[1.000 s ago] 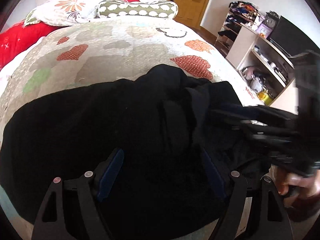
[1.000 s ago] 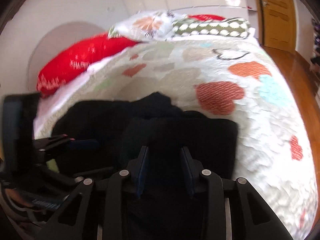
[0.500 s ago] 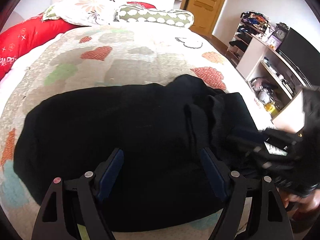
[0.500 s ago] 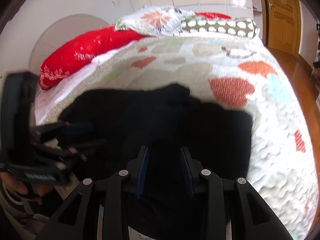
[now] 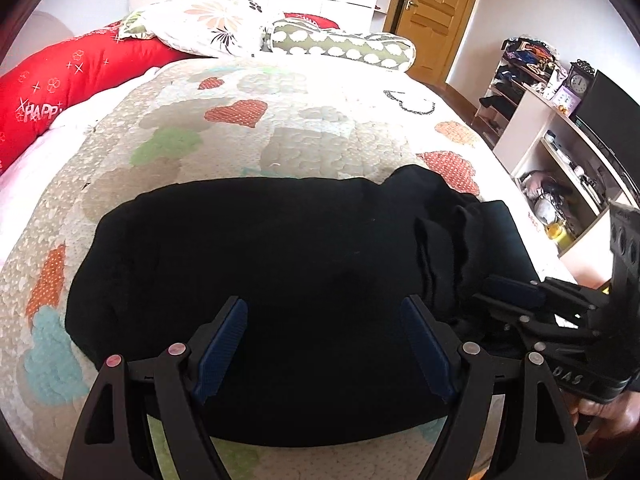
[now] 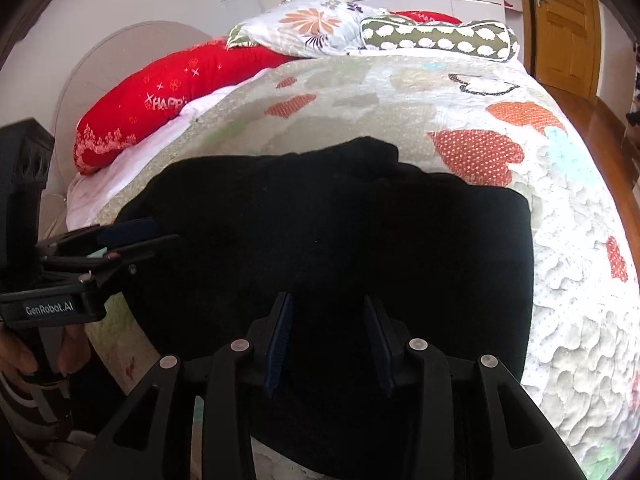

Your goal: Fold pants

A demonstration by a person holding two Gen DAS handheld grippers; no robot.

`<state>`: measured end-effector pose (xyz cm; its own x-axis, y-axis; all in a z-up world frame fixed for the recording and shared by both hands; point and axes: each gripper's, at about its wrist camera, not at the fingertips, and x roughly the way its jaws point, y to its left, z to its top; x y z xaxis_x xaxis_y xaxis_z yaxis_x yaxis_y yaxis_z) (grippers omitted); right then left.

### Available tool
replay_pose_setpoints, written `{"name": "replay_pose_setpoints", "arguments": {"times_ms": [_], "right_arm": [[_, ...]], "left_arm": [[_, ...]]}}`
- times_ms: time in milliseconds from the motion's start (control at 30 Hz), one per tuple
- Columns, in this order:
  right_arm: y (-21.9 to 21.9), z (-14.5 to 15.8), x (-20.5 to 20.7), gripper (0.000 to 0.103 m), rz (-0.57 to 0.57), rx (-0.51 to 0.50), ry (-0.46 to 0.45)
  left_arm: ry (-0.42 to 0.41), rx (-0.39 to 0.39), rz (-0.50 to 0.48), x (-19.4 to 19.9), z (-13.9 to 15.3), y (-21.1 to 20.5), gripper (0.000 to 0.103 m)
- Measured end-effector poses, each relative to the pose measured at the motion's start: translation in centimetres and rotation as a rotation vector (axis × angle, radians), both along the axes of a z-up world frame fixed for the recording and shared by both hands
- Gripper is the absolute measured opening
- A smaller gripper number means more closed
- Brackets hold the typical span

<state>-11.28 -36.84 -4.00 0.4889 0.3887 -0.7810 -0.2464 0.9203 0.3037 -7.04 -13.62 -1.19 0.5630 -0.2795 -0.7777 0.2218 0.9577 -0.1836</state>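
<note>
Black pants folded into a wide band, grippers released above it

The black soft-fabric pants lie across the near end of the heart-patterned quilted bedspread, bunched at the right. The left gripper hovers wide and empty; the right gripper, narrower, is opening, seemingly clear of cloth. Next likely calls for pinching one end and folding across.

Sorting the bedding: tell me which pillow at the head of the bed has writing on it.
The red pillow, farthest left along the bed's edge. White lettering shows on it; the floral pillow and the spotted bolster carry patterns only.
</note>
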Motion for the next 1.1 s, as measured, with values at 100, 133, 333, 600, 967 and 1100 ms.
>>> {"name": "replay_pose_setpoints", "arguments": {"times_ms": [100, 133, 333, 600, 967, 1100], "right_arm": [[-0.2, 0.9, -0.2, 0.040, 0.003, -0.001, -0.019], [-0.2, 1.1, -0.2, 0.043, 0.003, -0.003, -0.026], [0.3, -0.2, 0.5, 0.047, 0.006, 0.003, 0.007], [0.2, 1.0, 0.4, 0.048, 0.000, -0.008, -0.018], [1.2, 1.6, 1.0, 0.051, 0.019, -0.008, -0.022], [1.7, 1.8, 1.6, 0.051, 0.026, 0.005, -0.023]], "left_arm": [[0.006, -0.012, 0.006, 0.2, -0.2, 0.6, 0.080], [0.009, -0.015, 0.008, 0.4, -0.3, 0.9, 0.080], [0.029, -0.021, 0.015, 0.6, -0.4, 1.5, 0.083], [0.014, -0.038, 0.044, 0.5, 0.0, 2.7, 0.084], [-0.014, -0.032, 0.093, -0.2, 0.4, 5.6, 0.084], [-0.018, -0.036, 0.111, -0.4, 0.5, 6.6, 0.084]]}}
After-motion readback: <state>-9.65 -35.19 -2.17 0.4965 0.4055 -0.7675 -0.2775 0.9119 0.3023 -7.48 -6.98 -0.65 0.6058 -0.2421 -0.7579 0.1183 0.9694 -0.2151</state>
